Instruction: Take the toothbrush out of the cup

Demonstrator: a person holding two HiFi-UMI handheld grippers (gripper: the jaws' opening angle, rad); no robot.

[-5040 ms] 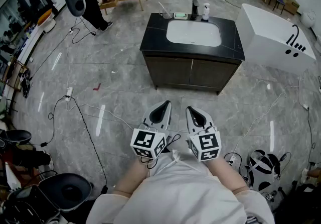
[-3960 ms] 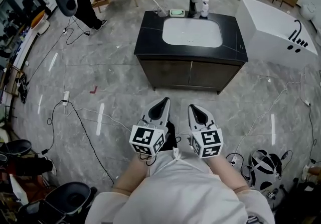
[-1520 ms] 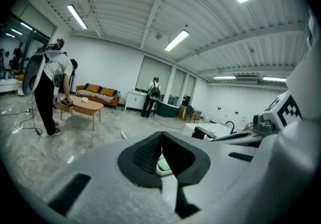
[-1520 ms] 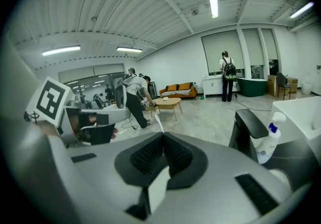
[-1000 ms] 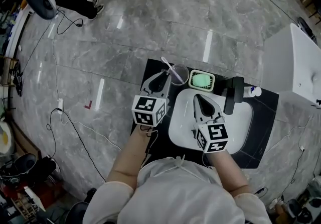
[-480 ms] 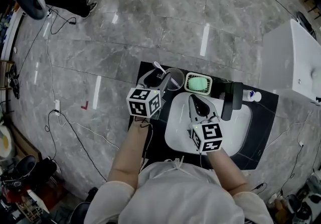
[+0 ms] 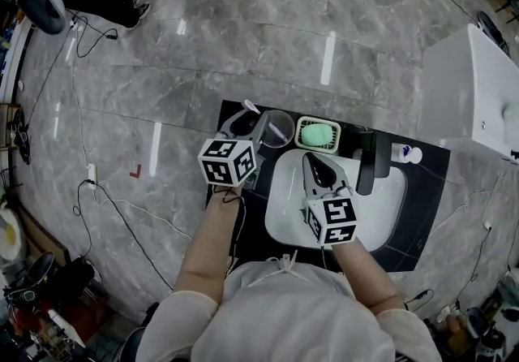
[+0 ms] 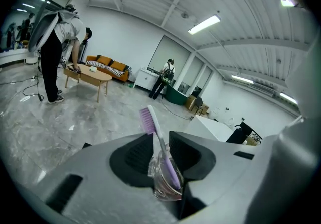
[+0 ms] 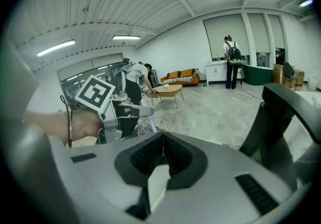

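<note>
L gripper (image 7: 246,120) is reaching fwd, L forearm (image 7: 212,230) stretched out, marker cube facing up. Its jaws are closing w/ the toothbrush (image 8: 161,146) handle btwn the pads, not pinched yet. R gripper (image 7: 311,159) is hanging nearer the body, pointing fwd, jaws pressed together, nothing btwn them.

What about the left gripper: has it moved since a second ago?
Yes: the left gripper went forward toward the clear plastic cup; its closing jaws flank the purple toothbrush.
</note>
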